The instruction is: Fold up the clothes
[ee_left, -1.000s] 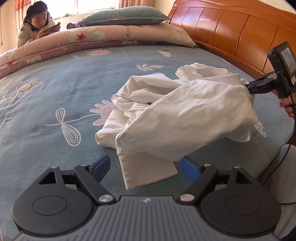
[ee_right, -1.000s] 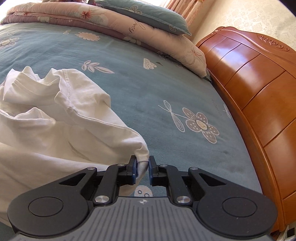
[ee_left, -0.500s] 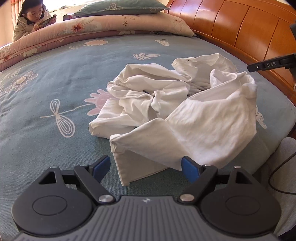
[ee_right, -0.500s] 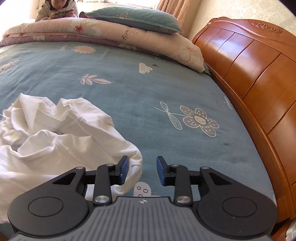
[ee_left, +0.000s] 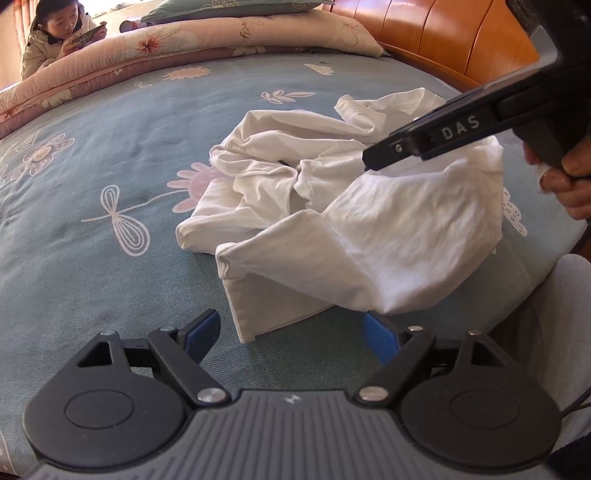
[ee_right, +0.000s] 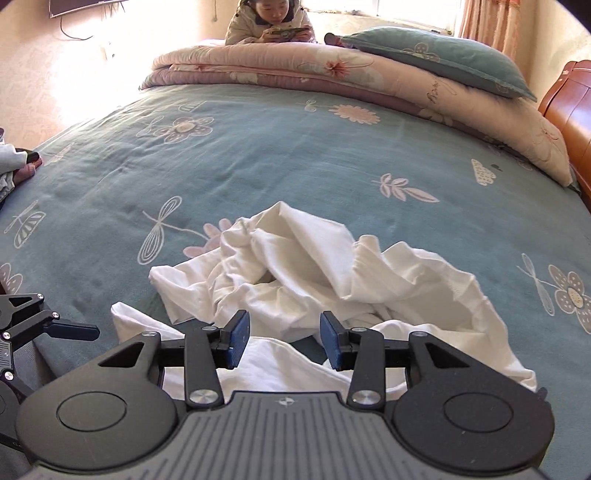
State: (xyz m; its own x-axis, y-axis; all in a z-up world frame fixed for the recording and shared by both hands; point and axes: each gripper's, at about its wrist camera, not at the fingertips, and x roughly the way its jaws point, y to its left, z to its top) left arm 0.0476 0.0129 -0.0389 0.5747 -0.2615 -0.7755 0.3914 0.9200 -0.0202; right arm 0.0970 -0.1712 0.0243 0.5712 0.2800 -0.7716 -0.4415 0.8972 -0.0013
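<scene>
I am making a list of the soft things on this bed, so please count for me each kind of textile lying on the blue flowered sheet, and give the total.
Crumpled white cotton garment: 1
Folded pink flowered quilt: 1
Blue-green flowered pillow: 1
Total: 3

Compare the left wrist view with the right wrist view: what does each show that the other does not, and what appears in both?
Only the left wrist view shows the holder's bare hand gripping the right hand-held gripper's handle.

Only the right wrist view shows the dark wall-mounted screen and the right hand-held gripper from behind, its jaws opening with nothing pinched.

Both show the crumpled white cotton garment on the blue-green flowered bedspread, the folded pink quilt, the orange wooden headboard and a person looking at a phone.
</scene>
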